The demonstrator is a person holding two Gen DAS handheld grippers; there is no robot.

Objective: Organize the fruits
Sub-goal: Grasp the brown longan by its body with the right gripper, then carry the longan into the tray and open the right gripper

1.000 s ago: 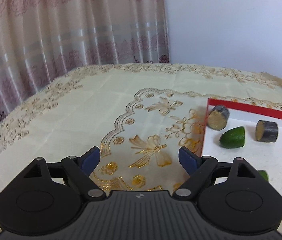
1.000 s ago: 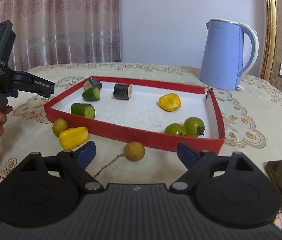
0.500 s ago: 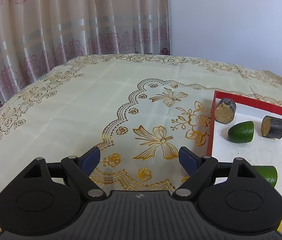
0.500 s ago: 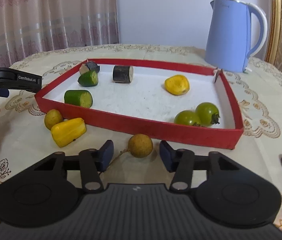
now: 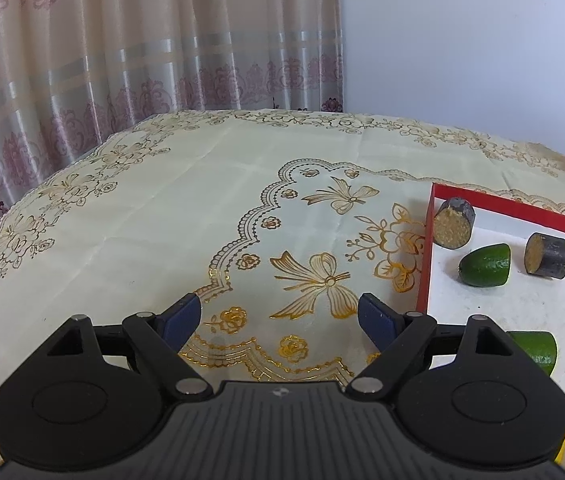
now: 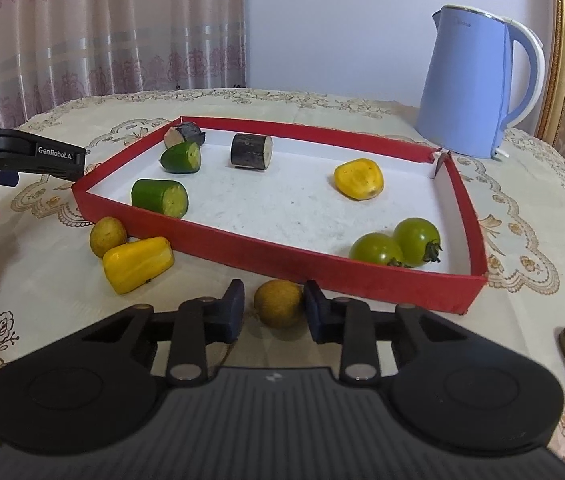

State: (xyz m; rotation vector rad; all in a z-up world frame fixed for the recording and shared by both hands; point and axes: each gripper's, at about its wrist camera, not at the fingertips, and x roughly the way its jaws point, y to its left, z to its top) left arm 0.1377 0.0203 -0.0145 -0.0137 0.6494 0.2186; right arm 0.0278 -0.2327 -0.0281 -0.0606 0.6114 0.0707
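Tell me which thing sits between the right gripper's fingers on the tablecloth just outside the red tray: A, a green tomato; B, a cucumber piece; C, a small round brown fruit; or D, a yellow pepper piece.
C: the right gripper has its blue pads closed on the small round brown fruit, which sits on the tablecloth just in front of the red tray's near wall.

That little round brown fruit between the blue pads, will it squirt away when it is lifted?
The small round brown fruit is ball-shaped, so it probably rolls if nudged. The right hand-held gripper has just been closing on its sides; a grip off the widest part might let it slip. It looks small, so likely light.
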